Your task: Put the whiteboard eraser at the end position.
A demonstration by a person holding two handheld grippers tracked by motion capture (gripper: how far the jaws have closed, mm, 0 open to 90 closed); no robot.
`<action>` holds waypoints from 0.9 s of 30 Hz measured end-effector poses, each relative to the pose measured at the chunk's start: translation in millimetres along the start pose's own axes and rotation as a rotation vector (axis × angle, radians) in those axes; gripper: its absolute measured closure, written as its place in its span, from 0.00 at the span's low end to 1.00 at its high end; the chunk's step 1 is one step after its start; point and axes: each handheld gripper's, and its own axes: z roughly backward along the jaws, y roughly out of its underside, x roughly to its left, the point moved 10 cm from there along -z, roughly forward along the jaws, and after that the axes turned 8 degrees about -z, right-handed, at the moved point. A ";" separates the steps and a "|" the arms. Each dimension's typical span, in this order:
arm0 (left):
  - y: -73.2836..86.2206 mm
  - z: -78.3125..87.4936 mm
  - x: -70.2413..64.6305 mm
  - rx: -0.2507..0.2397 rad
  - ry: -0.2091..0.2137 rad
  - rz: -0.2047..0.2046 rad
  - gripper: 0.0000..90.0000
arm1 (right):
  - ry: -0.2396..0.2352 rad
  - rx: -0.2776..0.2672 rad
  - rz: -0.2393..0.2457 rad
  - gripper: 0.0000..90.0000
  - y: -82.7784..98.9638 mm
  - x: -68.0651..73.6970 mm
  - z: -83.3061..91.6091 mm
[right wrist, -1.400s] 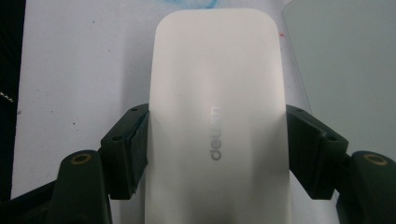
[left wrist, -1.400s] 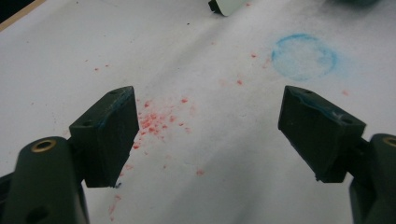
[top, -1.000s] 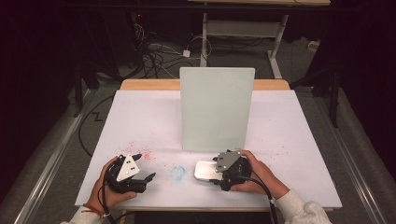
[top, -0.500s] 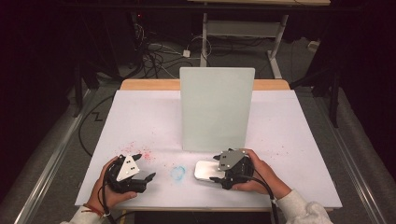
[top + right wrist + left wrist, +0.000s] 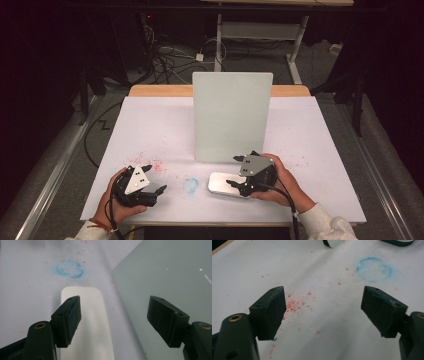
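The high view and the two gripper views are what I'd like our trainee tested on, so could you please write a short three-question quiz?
1. True or false: the right gripper is shut on the white slab.
2. Which mark lies between the left gripper and the white slab? A) a blue ring B) a green cross C) a black line
3. Fill in: the pale upright board stands on the ____ table cover.

Key: 1 false, its jaws stand apart over the slab; 2 A; 3 white.
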 end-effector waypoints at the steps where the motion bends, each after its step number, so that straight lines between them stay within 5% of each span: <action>1: 0.0 0.0 0.0 0.000 0.000 0.000 0.22 | 0.018 -0.006 -0.006 0.29 -0.8 -2.8 1.3; 13: -0.3 0.8 -0.1 -0.004 0.000 0.000 0.22 | 0.138 -0.083 -0.050 0.24 -8.1 -22.3 17.7; 27: -0.5 0.8 -0.9 -0.004 0.002 -0.001 0.22 | 0.216 -0.111 -0.063 0.23 -6.9 -34.4 35.3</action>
